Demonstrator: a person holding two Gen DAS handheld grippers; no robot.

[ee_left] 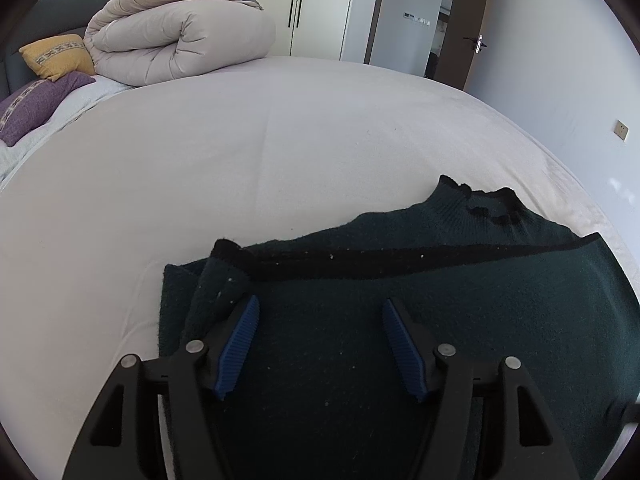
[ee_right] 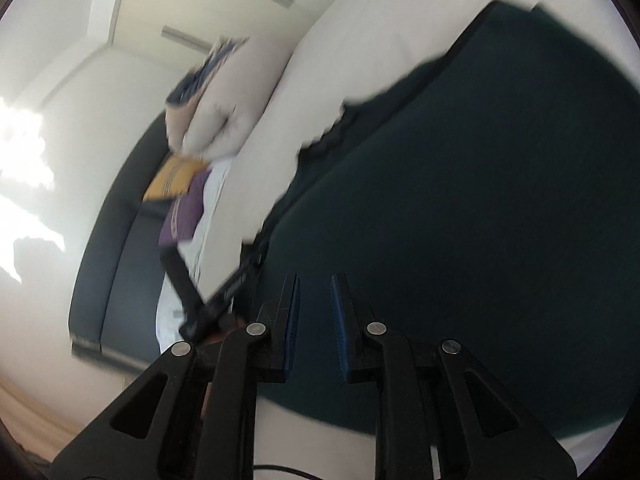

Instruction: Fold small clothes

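A dark green knit sweater point(ee_left: 420, 320) with black trim lies on the bed's pale sheet point(ee_left: 240, 152), its lower half folded up over the body; the collar points to the far right. My left gripper point(ee_left: 318, 308) is open and empty just above the folded cloth. In the right wrist view, which is tilted and blurred, the same sweater point(ee_right: 460, 200) fills the right side. My right gripper point(ee_right: 315, 280) hovers over its near edge with a narrow gap between its blue pads point(ee_right: 291, 320), holding nothing. The left gripper's body point(ee_right: 224, 292) shows to the left of it.
A rolled beige duvet point(ee_left: 180, 40) sits at the bed's far left with a yellow pillow point(ee_left: 56, 56) and a purple pillow point(ee_left: 36, 108). Wardrobe doors point(ee_left: 312, 4) and a door point(ee_left: 468, 24) stand behind. The bed's right edge point(ee_left: 592, 208) runs close to the sweater.
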